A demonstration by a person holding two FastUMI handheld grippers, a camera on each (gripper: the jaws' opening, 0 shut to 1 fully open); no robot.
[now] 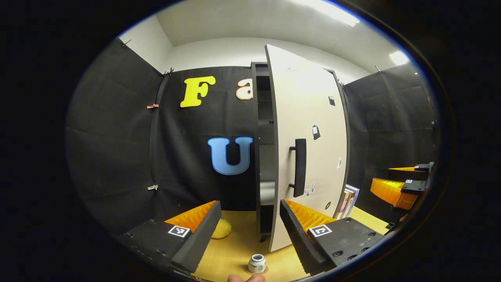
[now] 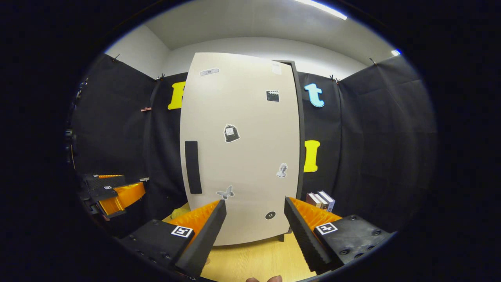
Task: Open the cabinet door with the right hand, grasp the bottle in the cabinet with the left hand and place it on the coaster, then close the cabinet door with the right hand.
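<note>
— Where is the bottle (image 1: 257, 263)?
— On the coaster (image 1: 266, 270), on the table (image 1: 238, 243) before the half-open cabinet door (image 1: 309, 117).
— The tongs?
— Left gripper (image 1: 247, 231) and right gripper (image 2: 254, 231): both spread, pinching nothing.

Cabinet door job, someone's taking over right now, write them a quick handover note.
Left gripper: open, empty, above the small white bottle, which stands on the round tan coaster on the light wooden table.
Right gripper: open, empty, facing the tall beige cabinet door, not touching it.
Done: door opened, bottle placed on the coaster.
Left: the door is ajar in the left gripper view; push it shut with the right gripper, near its black bar handle.
</note>
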